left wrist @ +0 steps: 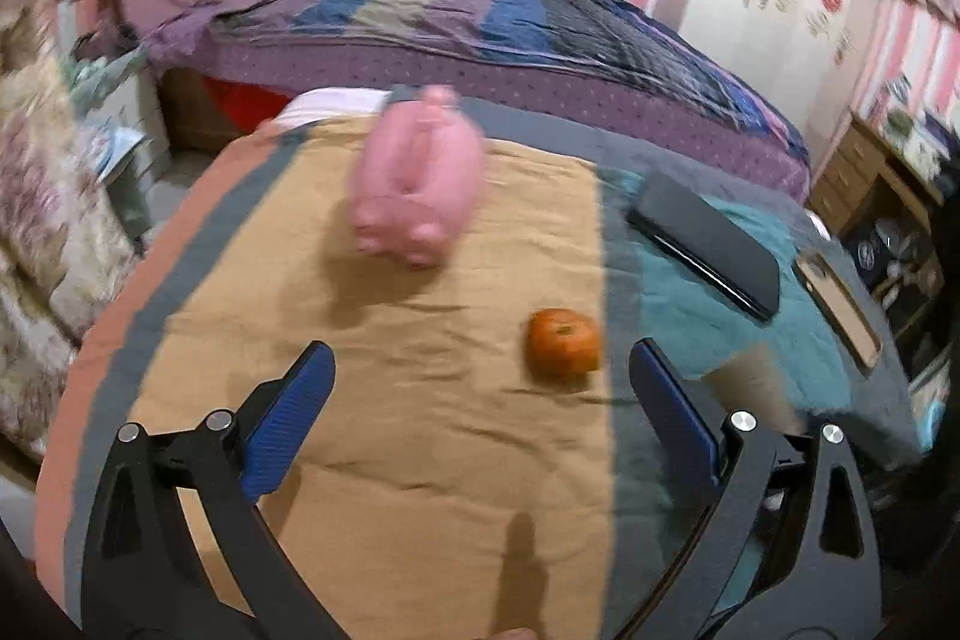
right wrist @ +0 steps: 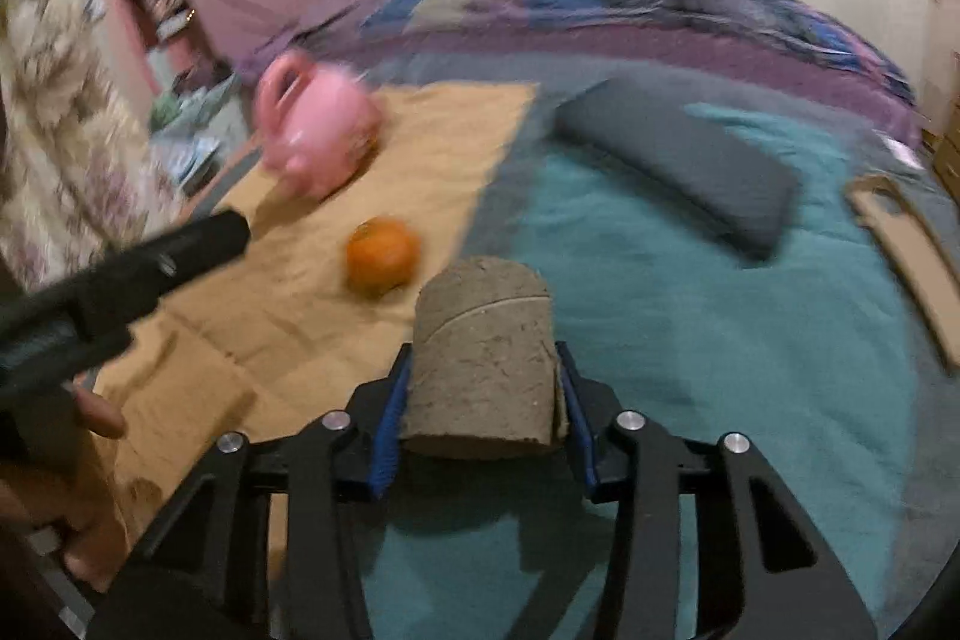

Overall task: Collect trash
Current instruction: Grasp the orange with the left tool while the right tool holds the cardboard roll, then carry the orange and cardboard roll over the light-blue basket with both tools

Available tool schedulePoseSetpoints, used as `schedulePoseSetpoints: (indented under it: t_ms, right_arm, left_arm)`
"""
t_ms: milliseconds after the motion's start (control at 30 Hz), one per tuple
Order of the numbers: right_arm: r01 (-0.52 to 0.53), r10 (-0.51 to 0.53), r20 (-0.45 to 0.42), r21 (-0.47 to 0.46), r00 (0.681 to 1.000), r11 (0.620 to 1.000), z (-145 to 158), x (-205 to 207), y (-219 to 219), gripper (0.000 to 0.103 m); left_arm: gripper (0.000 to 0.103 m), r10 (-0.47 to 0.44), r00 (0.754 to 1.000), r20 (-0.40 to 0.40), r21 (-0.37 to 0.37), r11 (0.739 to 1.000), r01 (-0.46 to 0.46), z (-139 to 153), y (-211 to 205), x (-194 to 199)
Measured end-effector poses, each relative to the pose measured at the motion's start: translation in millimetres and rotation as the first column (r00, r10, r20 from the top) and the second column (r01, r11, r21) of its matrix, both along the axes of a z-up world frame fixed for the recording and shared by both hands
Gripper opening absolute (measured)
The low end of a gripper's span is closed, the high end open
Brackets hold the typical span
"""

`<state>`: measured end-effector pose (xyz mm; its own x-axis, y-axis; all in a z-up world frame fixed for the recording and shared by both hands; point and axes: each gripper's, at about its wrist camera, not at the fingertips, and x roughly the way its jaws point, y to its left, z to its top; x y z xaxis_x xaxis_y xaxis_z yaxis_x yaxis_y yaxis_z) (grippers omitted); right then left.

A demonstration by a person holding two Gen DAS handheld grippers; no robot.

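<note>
A brown cardboard tube (right wrist: 480,304) lies on the teal cloth (right wrist: 750,370). My right gripper (right wrist: 483,355) is shut on it, with a blue pad pressed against each side. An orange fruit (left wrist: 564,343) rests on the tan cloth (left wrist: 390,430); it also shows in the right wrist view as the orange (right wrist: 382,253), left of the tube. My left gripper (left wrist: 480,349) hovers open over the tan cloth with nothing between its fingers, and the orange sits just ahead, nearer its right finger. Part of the tube (left wrist: 756,382) shows blurred beyond that finger.
A pink pig-shaped toy (left wrist: 420,178) stands at the far side of the tan cloth. A dark flat case (left wrist: 708,238) and a cardboard strip (left wrist: 840,304) lie on the teal side. A bed (left wrist: 480,16) fills the background. A hand (right wrist: 90,412) holds the left gripper's handle.
</note>
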<state>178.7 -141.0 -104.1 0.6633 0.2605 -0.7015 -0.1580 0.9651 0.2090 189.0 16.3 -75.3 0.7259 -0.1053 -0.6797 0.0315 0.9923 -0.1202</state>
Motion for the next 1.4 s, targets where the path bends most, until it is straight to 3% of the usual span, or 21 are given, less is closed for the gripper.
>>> schedulePoseSetpoints:
  t_ms: [67,200,267,367,533,600,1000,1233,1400]
  right_arm:
    - [0.061,-0.062,0.03,0.02,0.998,0.998,12,-7,-28,0.044]
    - [0.091,-0.092,0.085,0.017,0.992,0.996,30,-12,-55,0.045]
    - [0.108,-0.11,0.101,0.031,0.989,0.994,37,-15,-68,0.047]
    - [0.12,-0.126,0.102,0.062,0.987,0.991,43,-16,-92,0.047]
    - [0.128,-0.138,0.104,0.096,0.985,0.987,55,0,-120,0.047]
    - [0.123,-0.133,0.11,0.093,0.985,0.988,59,-3,-121,0.047]
    - [0.118,-0.127,0.177,0.059,0.976,0.991,79,-41,-115,0.047]
    - [0.162,-0.155,0.248,-0.008,0.956,0.987,98,-82,-126,0.047]
    - [0.214,-0.209,0.287,0.014,0.935,0.977,112,-114,-150,0.047]
  left_arm:
    - [0.095,-0.024,1.0,-0.003,0.042,0.999,0.024,-5,-17,6]
    - [0.093,-0.044,0.998,-0.046,0.018,0.999,0.045,-23,-36,23]
    - [0.088,-0.039,0.997,-0.066,0.043,0.998,0.042,-32,-44,32]
    - [0.077,-0.026,0.994,-0.108,0.055,0.998,0.032,-44,-47,42]
    - [0.039,0.033,0.995,-0.098,0.037,0.999,-0.029,-43,-34,40]
    - [0.032,0.034,0.995,-0.094,0.02,0.999,-0.032,-39,-29,36]
    - [0.028,-0.078,0.996,0.05,0.063,0.995,0.074,19,-40,-21]
    - [0.028,-0.126,0.983,0.137,0.027,0.992,0.123,51,-57,-57]
    - [0.028,-0.164,0.968,0.188,-0.009,0.986,0.169,67,-73,-87]
